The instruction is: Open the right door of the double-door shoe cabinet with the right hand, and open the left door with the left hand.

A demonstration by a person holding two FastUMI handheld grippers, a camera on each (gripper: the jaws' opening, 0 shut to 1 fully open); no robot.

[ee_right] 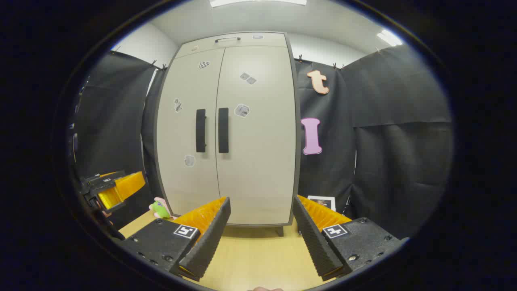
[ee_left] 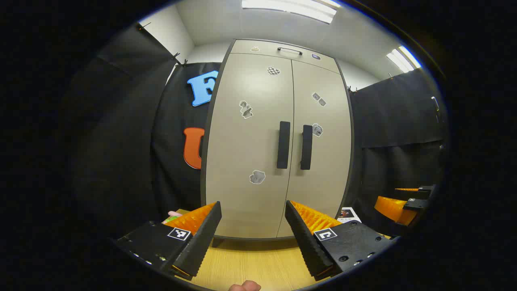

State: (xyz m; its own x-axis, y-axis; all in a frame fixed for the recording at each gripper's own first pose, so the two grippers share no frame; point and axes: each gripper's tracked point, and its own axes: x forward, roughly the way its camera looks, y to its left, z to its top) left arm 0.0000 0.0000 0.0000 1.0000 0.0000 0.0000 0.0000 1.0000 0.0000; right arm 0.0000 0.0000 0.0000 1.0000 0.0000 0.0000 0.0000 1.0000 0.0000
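cabinet (ee_left: 258,161) upright on table (ee_left: 250,262), both doors flush | left gripper (ee_left: 253,218) jaws apart, holding nothing | right gripper (ee_right: 261,214) same | both well short of handles (ee_right: 212,130)

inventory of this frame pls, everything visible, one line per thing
shoe cabinet: 1, beige with dark edge, centre, on the table, both doors closed
door handles: 2, black, vertical, either side of the centre seam
top handle: 1, dark, on the cabinet's upper panel
stickers: several, grey-white, scattered on the doors
table: 1, light wood, under the cabinet
soft toy: 1, green and pink, left of the cabinet base
card: 1, white-edged, right of the cabinet base
ceiling lights: 2, white
left gripper: jaws open, short of the cabinet
right gripper: jaws open, short of the cabinet
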